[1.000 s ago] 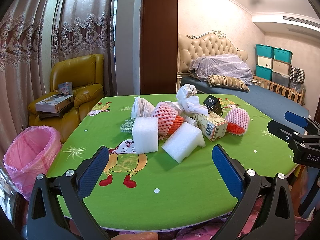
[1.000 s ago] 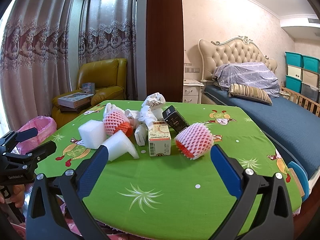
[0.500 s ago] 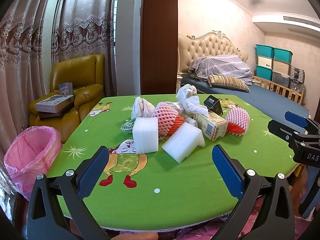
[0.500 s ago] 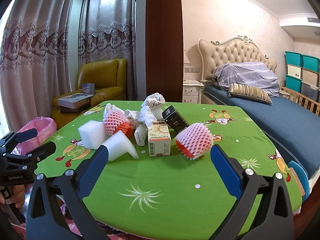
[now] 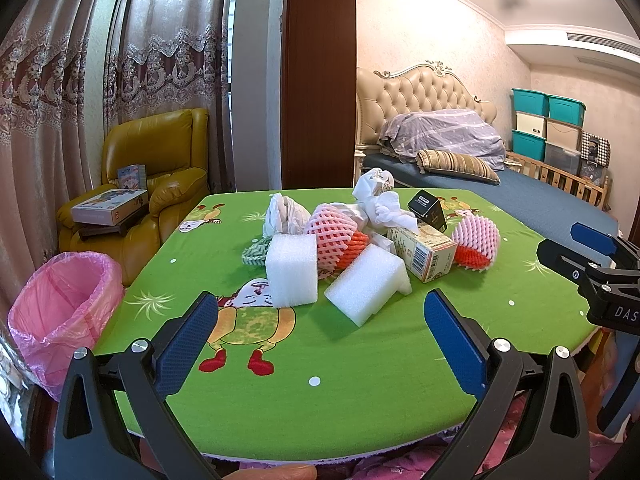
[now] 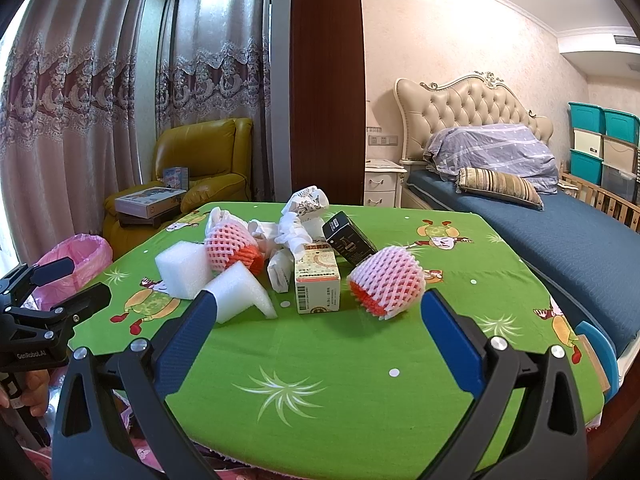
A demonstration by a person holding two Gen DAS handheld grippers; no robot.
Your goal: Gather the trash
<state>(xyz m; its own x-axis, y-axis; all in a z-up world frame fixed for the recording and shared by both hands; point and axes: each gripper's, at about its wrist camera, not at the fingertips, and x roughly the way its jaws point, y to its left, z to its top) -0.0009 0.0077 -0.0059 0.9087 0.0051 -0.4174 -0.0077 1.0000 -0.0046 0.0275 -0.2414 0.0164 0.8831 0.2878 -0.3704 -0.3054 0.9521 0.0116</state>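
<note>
Left wrist view: left gripper [image 5: 320,330] spread wide at bottom of frame, blue pads [image 5: 186,342] apart, nothing between them, hovering over near edge of green cartoon tablecloth [image 5: 360,400]. Trash heap in frame centre: upright white foam block [image 5: 291,274] left of centre, touching tilted white foam wedge [image 5: 366,285] just right of it; pink-and-orange foam fruit net [image 5: 334,236] behind both; crumpled white paper [image 5: 378,200] at back of heap; white plastic wrapper [image 5: 285,213] at back left; beige carton with barcode [image 5: 422,252] lying on its side right of centre; small black box [image 5: 428,209] leaning behind carton; second pink fruit net [image 5: 476,246] furthest right, just beside carton. Pink-lined trash bin [image 5: 66,312] at lower left, off the table. Right gripper [image 5: 592,258] at right edge, fingers seen apart. Yellow armchair [image 5: 156,168] upper left, bed [image 5: 520,196] upper right. Right wrist view: right gripper [image 6: 318,330] also wide open at bottom, holding nothing, second fruit net [image 6: 386,286] just beyond, between fingertips in frame. Carton [image 6: 317,282] upright-looking in centre, black box [image 6: 348,238] behind, foam wedge [image 6: 238,294] and foam block [image 6: 182,264] centre-left, first fruit net [image 6: 232,246] behind them, paper [image 6: 300,216] at back. Left gripper [image 6: 60,284] at left edge, jaws apart, held by hand [image 6: 34,394] lower left; pink bin [image 6: 80,258] behind it.
</note>
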